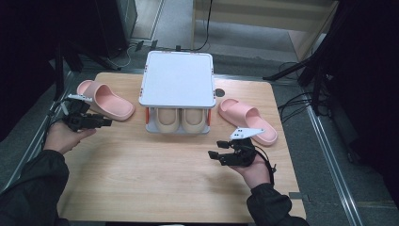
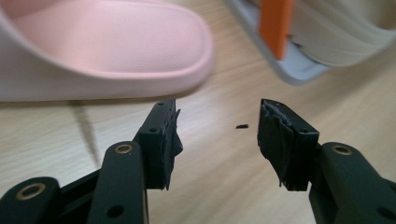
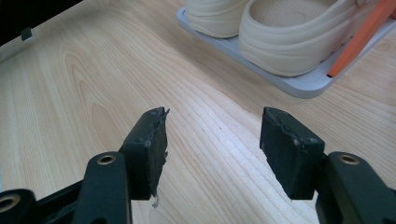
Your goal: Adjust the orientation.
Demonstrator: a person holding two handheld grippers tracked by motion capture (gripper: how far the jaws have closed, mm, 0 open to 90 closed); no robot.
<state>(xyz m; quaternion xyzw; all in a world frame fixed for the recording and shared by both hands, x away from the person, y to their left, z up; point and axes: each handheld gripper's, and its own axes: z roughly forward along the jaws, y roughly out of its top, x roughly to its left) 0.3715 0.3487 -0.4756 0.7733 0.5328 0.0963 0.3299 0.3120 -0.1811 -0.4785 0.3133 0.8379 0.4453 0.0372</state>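
Woodgrain table (image 1: 155, 174), smooth pink slipper (image 2: 107, 42), ridged cream clogs (image 3: 289, 42)

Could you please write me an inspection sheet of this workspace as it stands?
Surface: wooden table, bare at the front.
Job's things: grey rack holding a cream pair on its lower shelf; one pink slipper to its left, another pink slipper to its right.
Clutter: small dark speck.
Grippers: left gripper and right gripper open, empty.
Cables: black leads on the floor.
Surroundings: dark stands, grey floor.
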